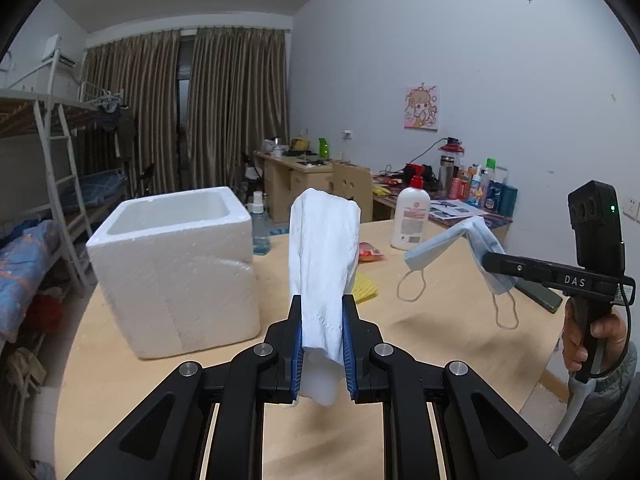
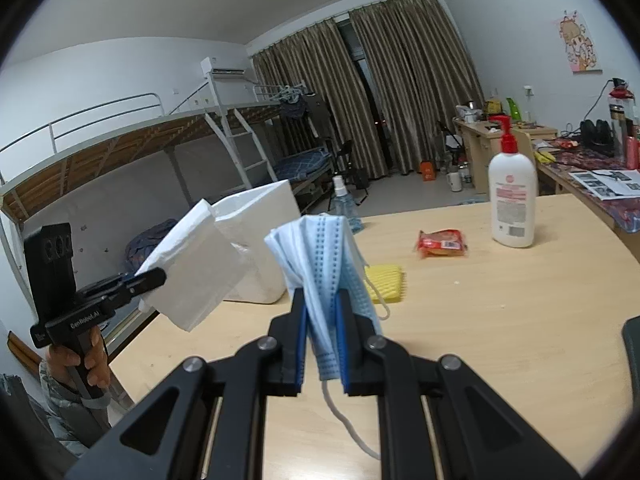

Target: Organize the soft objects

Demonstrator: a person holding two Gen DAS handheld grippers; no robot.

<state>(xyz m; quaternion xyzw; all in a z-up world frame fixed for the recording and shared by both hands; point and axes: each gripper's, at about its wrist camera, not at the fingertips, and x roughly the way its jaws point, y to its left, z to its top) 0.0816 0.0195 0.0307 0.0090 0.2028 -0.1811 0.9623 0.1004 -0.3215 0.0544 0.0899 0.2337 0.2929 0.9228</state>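
My left gripper (image 1: 322, 304) is shut on a folded white towel (image 1: 323, 248), which stands up between the blue pads above the table. From the right wrist view the same towel (image 2: 192, 268) hangs off the left gripper (image 2: 158, 276) in front of the foam box. My right gripper (image 2: 322, 300) is shut on a bunched light blue face mask (image 2: 320, 256), with an ear loop dangling below. In the left wrist view that mask (image 1: 476, 248) droops from the right gripper (image 1: 490, 262) at the right. An open white foam box (image 1: 172, 264) sits on the table's left side.
On the wooden table (image 1: 440, 344) lie a yellow sponge cloth (image 2: 386, 282) and a red snack packet (image 2: 442, 243). A white lotion bottle with a red pump (image 2: 512, 200) and a blue spray bottle (image 2: 346, 204) stand farther back. A dark object (image 2: 632, 344) lies at the right edge. Hands (image 1: 592, 336) hold both grippers.
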